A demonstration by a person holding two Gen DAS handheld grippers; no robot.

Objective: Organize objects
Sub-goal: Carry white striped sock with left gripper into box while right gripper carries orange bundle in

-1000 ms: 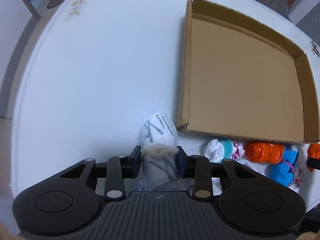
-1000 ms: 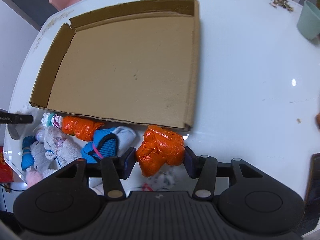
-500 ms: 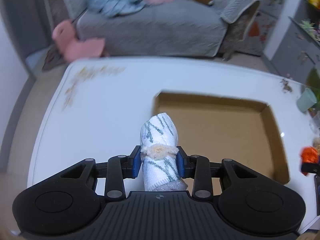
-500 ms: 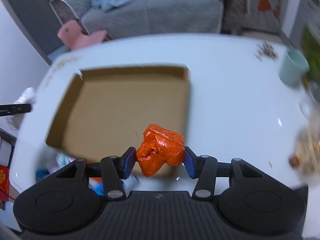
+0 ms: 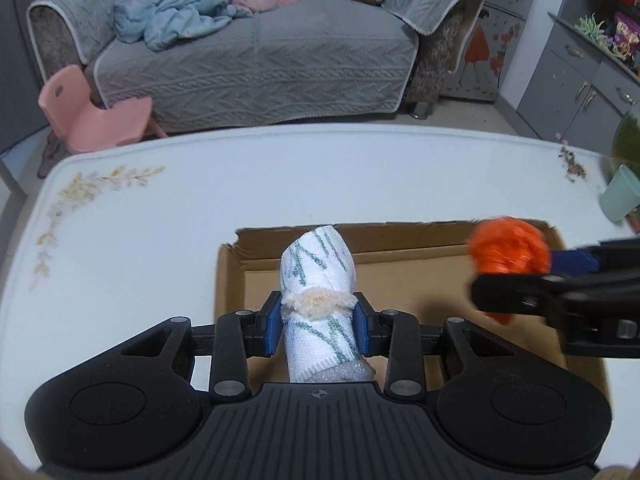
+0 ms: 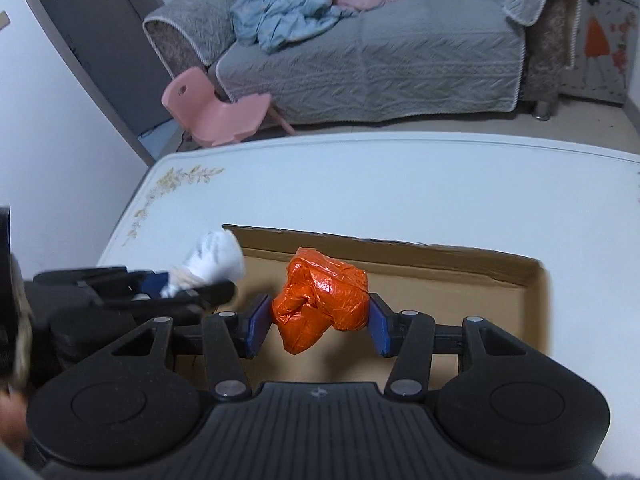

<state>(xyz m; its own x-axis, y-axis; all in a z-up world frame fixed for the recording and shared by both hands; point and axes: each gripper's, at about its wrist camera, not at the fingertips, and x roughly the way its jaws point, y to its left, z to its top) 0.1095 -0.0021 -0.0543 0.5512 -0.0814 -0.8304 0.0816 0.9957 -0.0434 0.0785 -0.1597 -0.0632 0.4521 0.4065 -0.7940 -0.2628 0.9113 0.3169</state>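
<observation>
While both claws clamp bundles, only the left view shows a green cup.

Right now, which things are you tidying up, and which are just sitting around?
For the job:
- rolled white sock, in the left gripper
- orange bundle, in the right gripper
- cardboard tray

Just lying about:
- green cup
- pink chair
- sofa with its blue blanket

Right gripper: clamped on orange bundle, above the box.
Left gripper: holds white roll over the box's left edge.
Box: on table.
</observation>
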